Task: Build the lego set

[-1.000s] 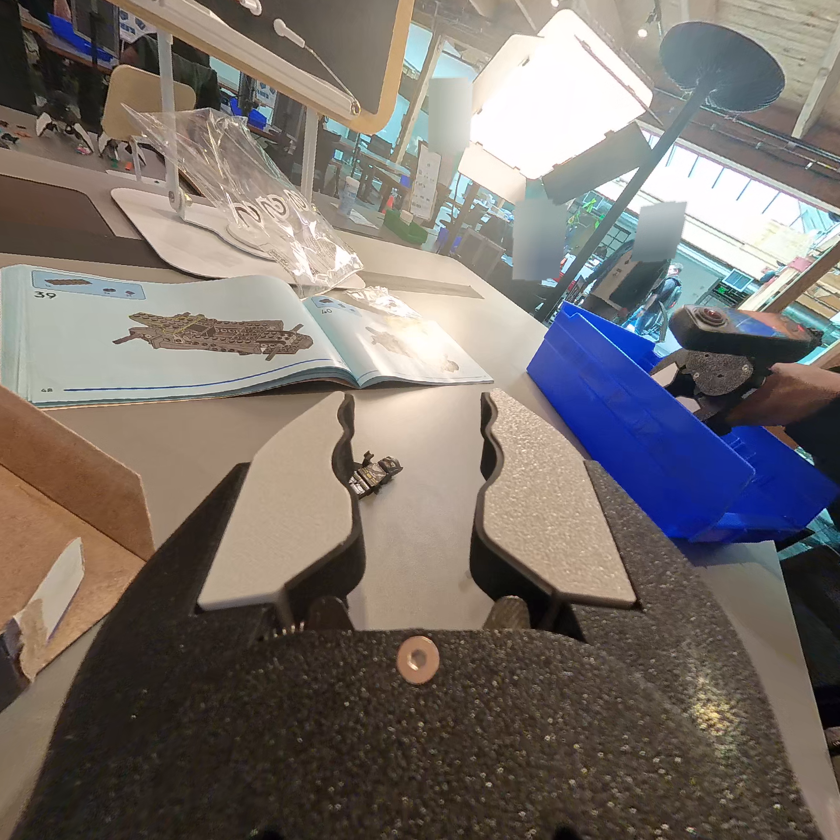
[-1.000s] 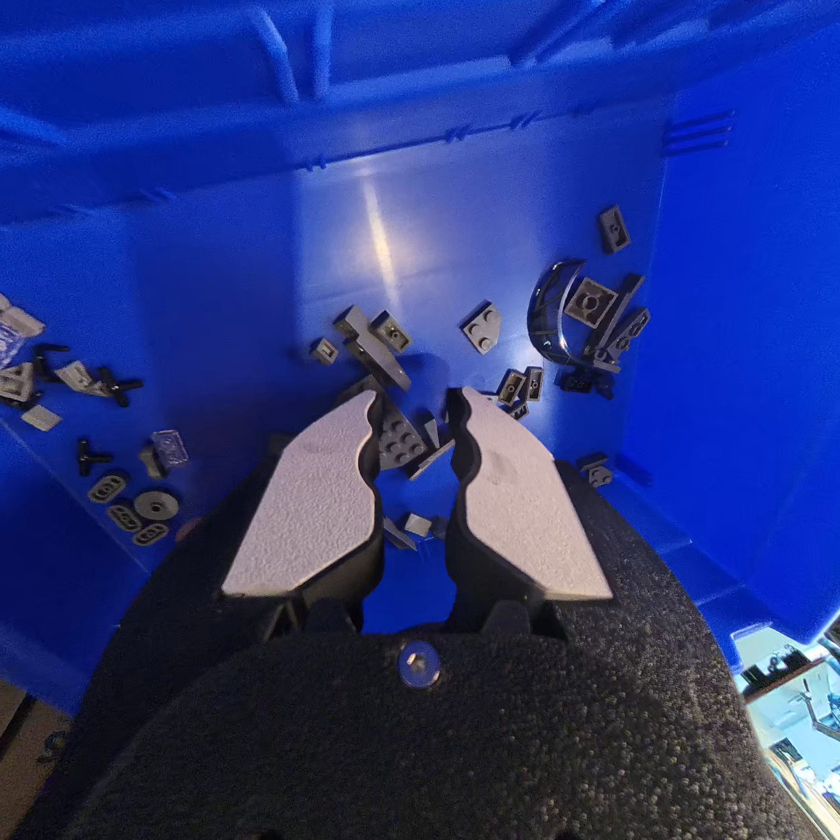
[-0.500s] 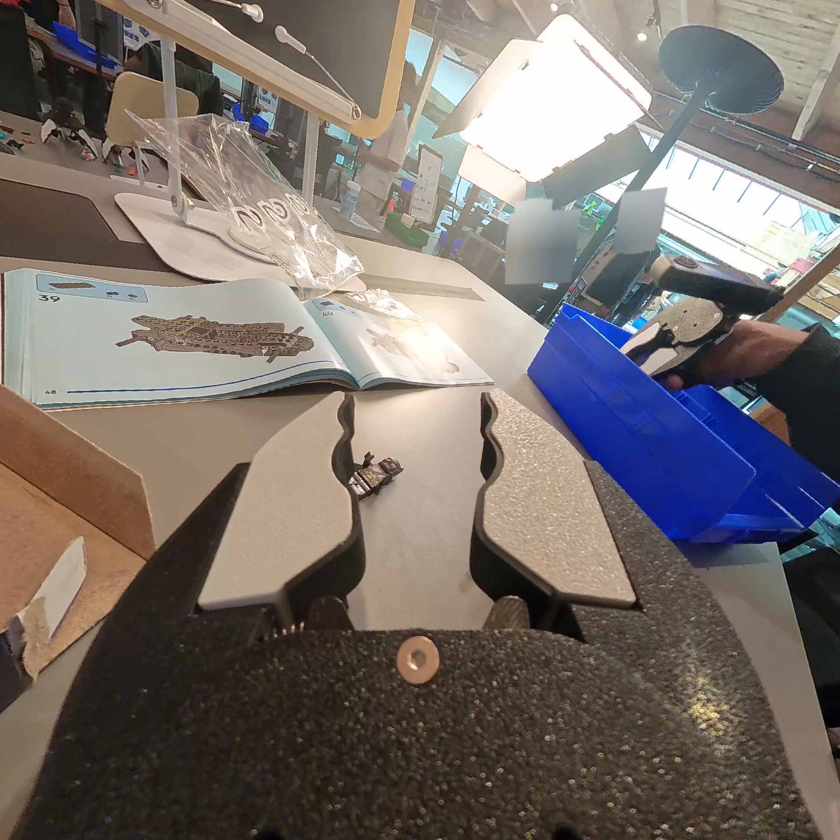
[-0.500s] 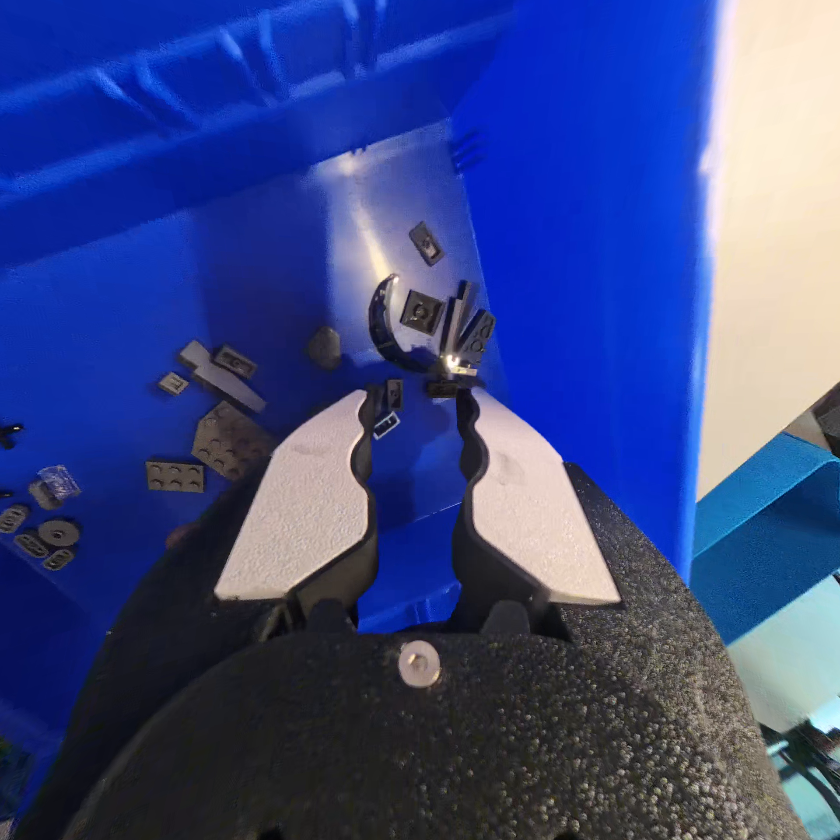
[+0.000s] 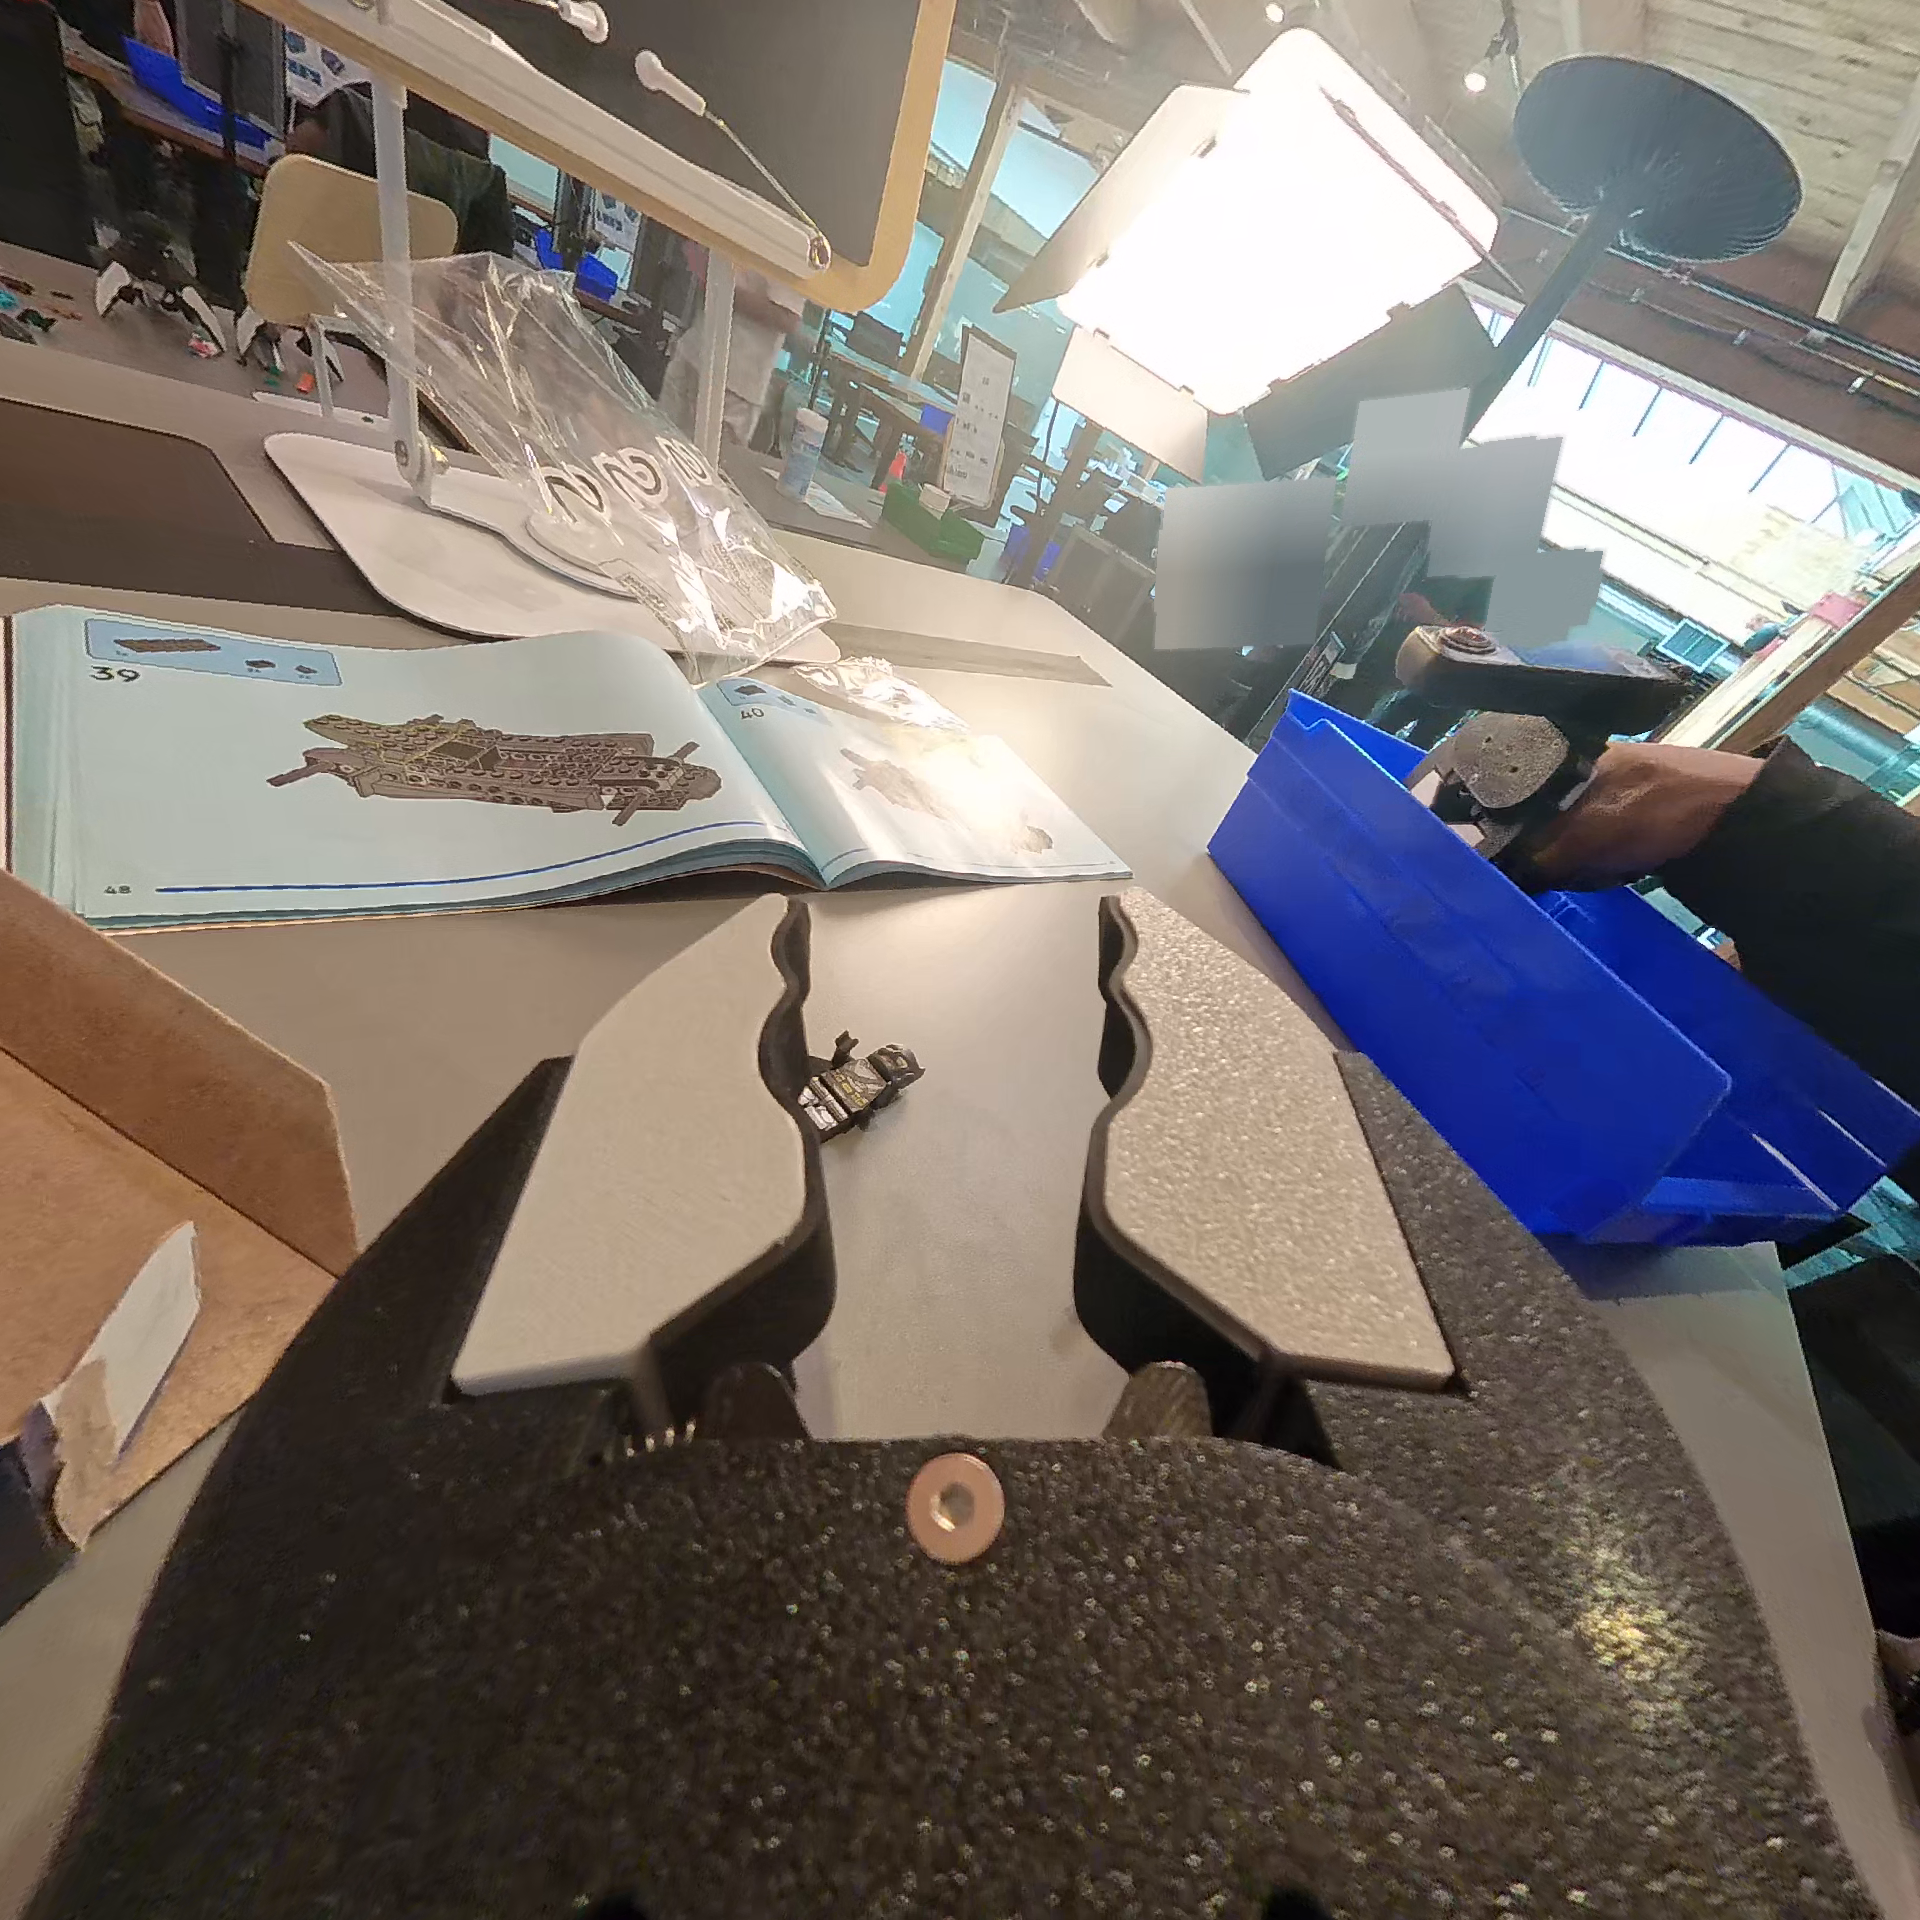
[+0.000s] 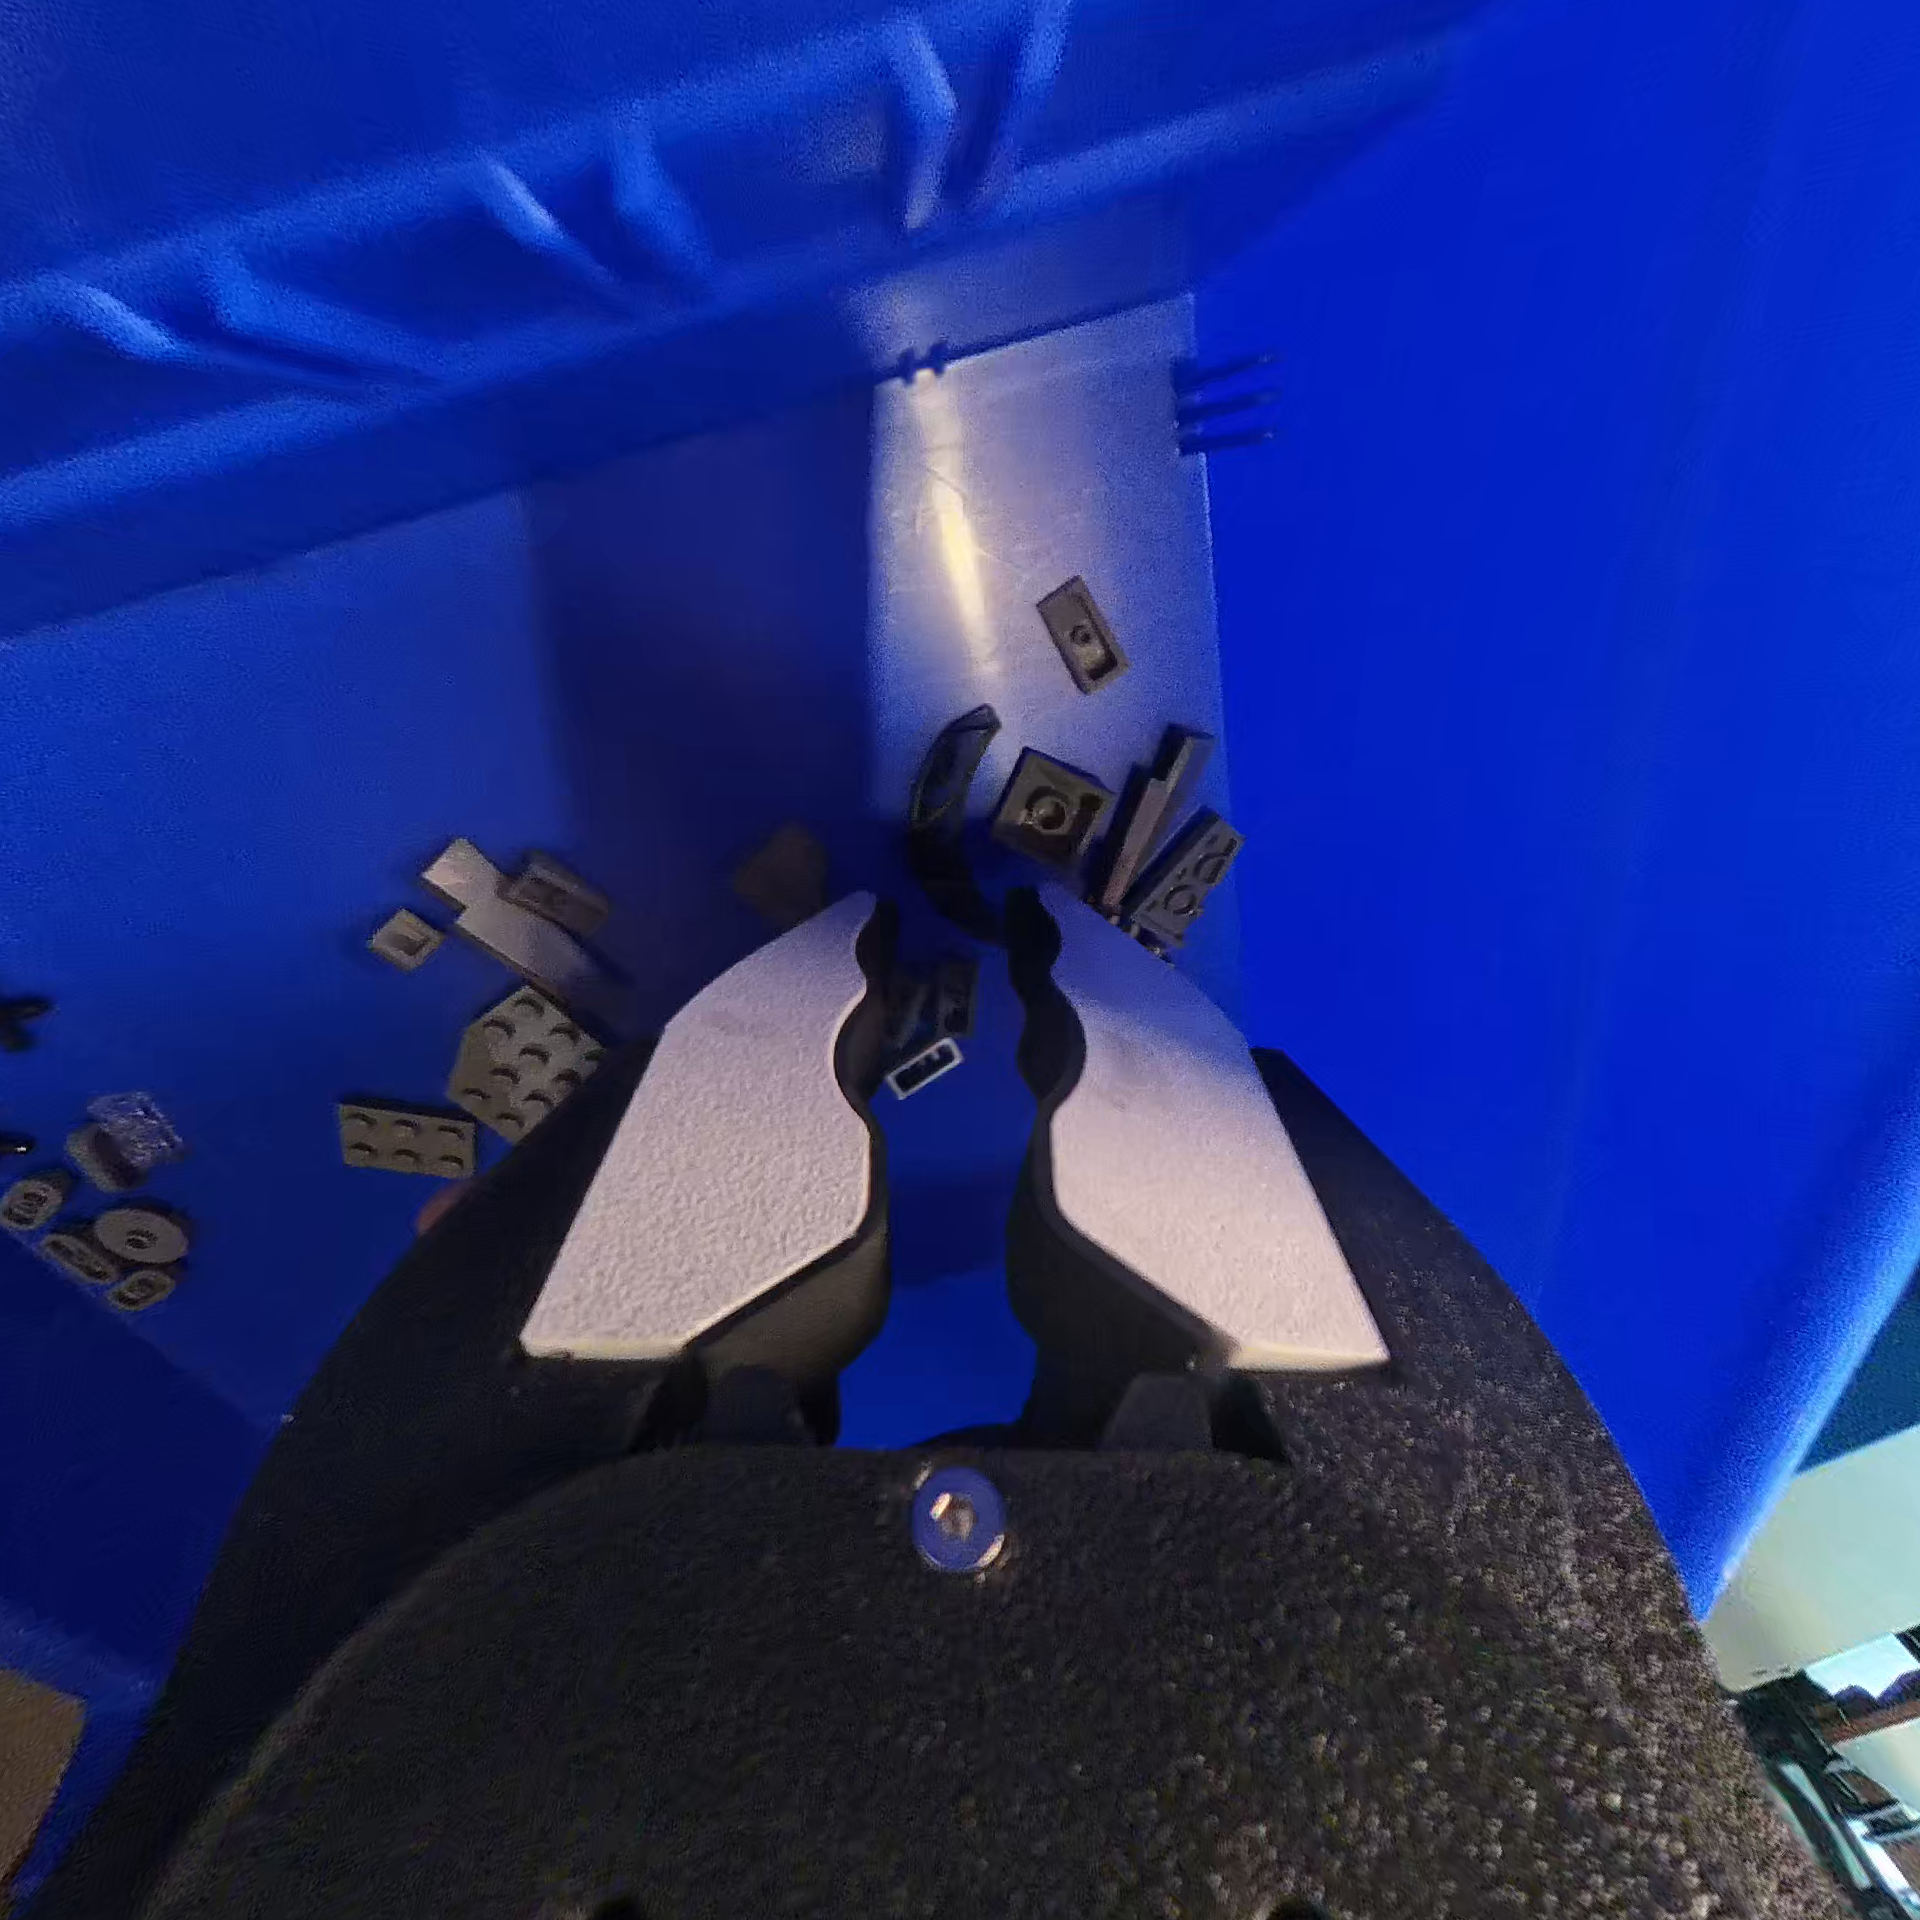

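My left gripper (image 5: pixel 951 920) is open and low over the grey table (image 5: pixel 997 1299). A small dark toy figure (image 5: pixel 857 1086) lies on the table between its fingers, close to the left finger, and is not gripped. My right gripper (image 6: pixel 948 914) is inside the blue bin (image 6: pixel 1558 727), near its right corner; it also shows in the left wrist view (image 5: pixel 1496 769). Its jaws are narrowly open. The lower end of a dark curved piece (image 6: pixel 940 790) lies at the tips, with a gap to the pads. Small dark pieces (image 6: pixel 925 1065) lie on the floor between the fingers.
An open instruction booklet (image 5: pixel 416 769) lies beyond my left gripper, with a clear plastic bag (image 5: pixel 582 447) on a white stand base (image 5: pixel 416 530). A cardboard box (image 5: pixel 156 1091) is at the left. Several grey bricks (image 6: pixel 520 1060) are scattered in the bin, some (image 6: pixel 1049 810) against the right wall. There is about 40 cm between the tips of the two grippers.
My right gripper moved across the bin floor toward the right corner and the curved piece; its jaws widened, then narrowed. My left gripper and the figure stayed still.
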Tool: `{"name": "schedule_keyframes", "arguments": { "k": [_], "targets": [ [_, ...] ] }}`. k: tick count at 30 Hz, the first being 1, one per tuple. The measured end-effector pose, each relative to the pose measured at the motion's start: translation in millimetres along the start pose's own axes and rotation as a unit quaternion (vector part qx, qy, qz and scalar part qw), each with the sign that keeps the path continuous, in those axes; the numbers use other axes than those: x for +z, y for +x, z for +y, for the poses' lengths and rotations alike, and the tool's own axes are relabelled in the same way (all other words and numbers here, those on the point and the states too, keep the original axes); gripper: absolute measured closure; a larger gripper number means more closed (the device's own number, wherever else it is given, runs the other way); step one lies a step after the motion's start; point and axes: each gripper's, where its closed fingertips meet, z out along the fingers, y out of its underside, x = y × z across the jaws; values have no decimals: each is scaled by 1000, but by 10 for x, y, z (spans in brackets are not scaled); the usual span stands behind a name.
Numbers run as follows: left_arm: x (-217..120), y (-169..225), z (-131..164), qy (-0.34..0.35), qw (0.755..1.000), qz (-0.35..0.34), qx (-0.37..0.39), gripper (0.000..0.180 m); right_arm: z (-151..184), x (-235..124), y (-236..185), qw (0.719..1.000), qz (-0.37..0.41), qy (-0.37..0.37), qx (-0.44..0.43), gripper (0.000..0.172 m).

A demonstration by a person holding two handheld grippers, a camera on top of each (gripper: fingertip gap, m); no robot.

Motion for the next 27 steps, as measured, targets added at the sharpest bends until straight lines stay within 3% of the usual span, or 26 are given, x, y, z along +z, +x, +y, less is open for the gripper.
{"name": "schedule_keyframes", "arguments": {
  "k": [8, 10, 18, 27],
  "targets": [
    [5, -5, 6, -2, 1000, -1, -1, 127, -169, -83, -341, 996, -68, 54, -18, 158],
    [-1, -7, 0, 1, 1000, -1, -2, 127, -153, -165, -287, 996, -55, 65, -10, 158],
    [-4, -8, -3, 2, 1000, -2, -1, 127, 310, -593, 45, 997, 47, 56, 24, 156],
    [17, -12, 18, -7, 1000, -5, -1, 127, 642, -670, -47, 996, 54, 53, 36, 154]
  ]
}}
